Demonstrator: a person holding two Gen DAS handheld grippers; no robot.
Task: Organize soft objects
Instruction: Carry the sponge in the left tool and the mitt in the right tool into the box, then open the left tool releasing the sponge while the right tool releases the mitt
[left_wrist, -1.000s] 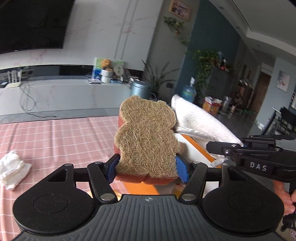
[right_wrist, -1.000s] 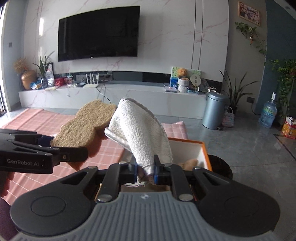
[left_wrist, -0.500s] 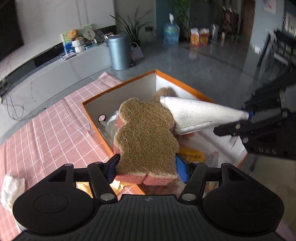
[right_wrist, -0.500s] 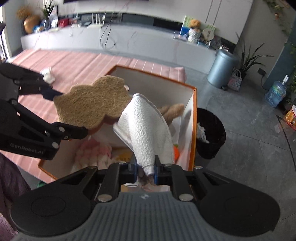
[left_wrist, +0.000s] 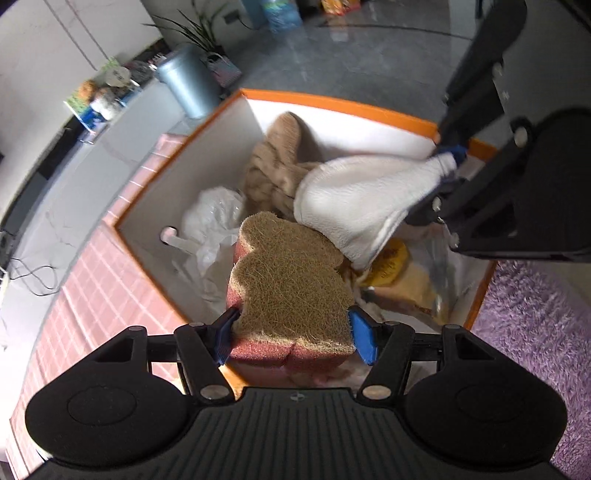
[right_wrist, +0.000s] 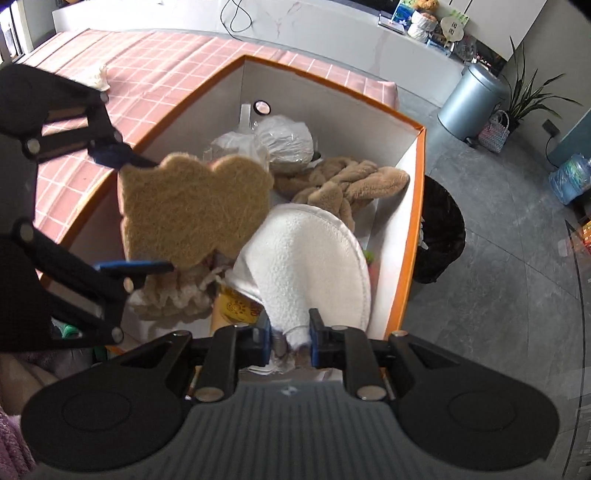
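My left gripper (left_wrist: 291, 336) is shut on a bear-shaped scrub sponge (left_wrist: 288, 288), tan on top and red below, held over the orange-rimmed white box (left_wrist: 332, 101). My right gripper (right_wrist: 290, 341) is shut on a white fluffy mitt (right_wrist: 314, 266), also held over the box (right_wrist: 412, 236). The sponge shows in the right wrist view (right_wrist: 192, 214), and the mitt in the left wrist view (left_wrist: 358, 199). The two items hang side by side, close together. Inside the box lie a tan plush toy (right_wrist: 343, 181), crumpled plastic bags (right_wrist: 280, 140) and a yellow item (left_wrist: 388, 266).
The box stands at the end of a pink checked tablecloth (right_wrist: 147, 70). A black bin (right_wrist: 439, 229) sits on the grey floor beside the box. A purple rug (left_wrist: 535, 332) lies to the right. A crumpled white cloth (right_wrist: 99, 75) lies on the table.
Both grippers have tilted down and moved over the box, bringing the sponge and the mitt lower above its contents. Both grips are unchanged.
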